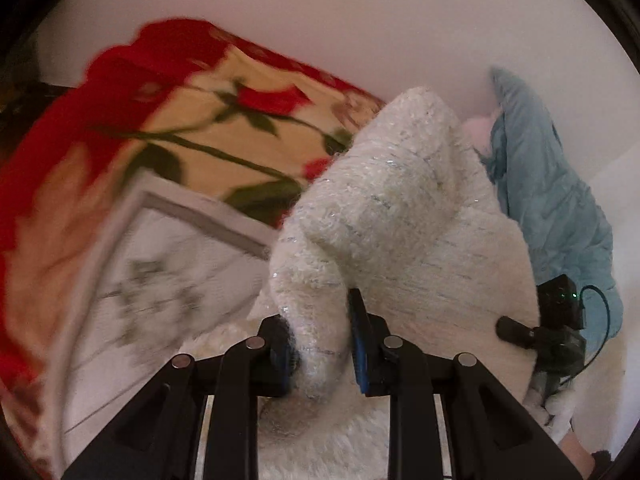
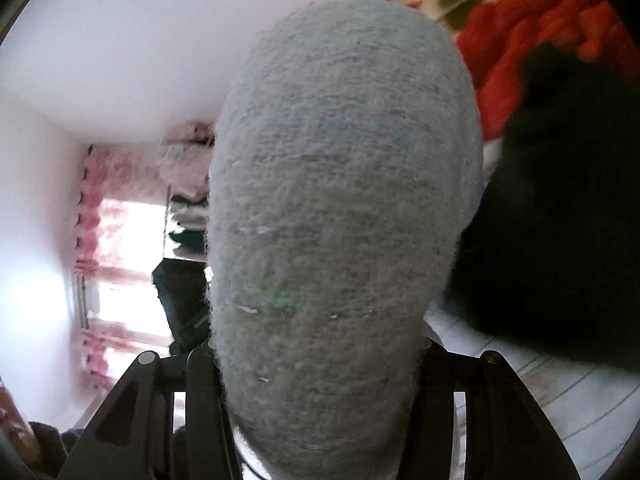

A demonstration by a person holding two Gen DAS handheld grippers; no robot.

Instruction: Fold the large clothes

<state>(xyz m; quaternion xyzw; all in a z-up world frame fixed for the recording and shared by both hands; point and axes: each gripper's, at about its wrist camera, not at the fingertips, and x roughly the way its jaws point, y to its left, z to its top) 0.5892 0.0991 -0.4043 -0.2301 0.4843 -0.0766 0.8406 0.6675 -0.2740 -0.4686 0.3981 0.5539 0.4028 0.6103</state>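
Observation:
A fluffy white sweater (image 1: 400,208) with silver threads hangs lifted in the air in the left wrist view. My left gripper (image 1: 320,352) is shut on a fold of it between the blue pads (image 1: 358,344). The right gripper shows at the right of that view (image 1: 532,336), against the sweater's other edge. In the right wrist view the sweater (image 2: 344,200) drapes over my right gripper (image 2: 320,368) and hides its fingertips; the fabric bunches between the jaws.
A red and cream rose blanket (image 1: 180,120) covers the bed, with a white and grey sheet (image 1: 160,280) on it. A teal jacket (image 1: 544,184) lies by the wall. A dark garment (image 2: 560,220) lies at right. A pink-curtained window (image 2: 120,260) stands behind.

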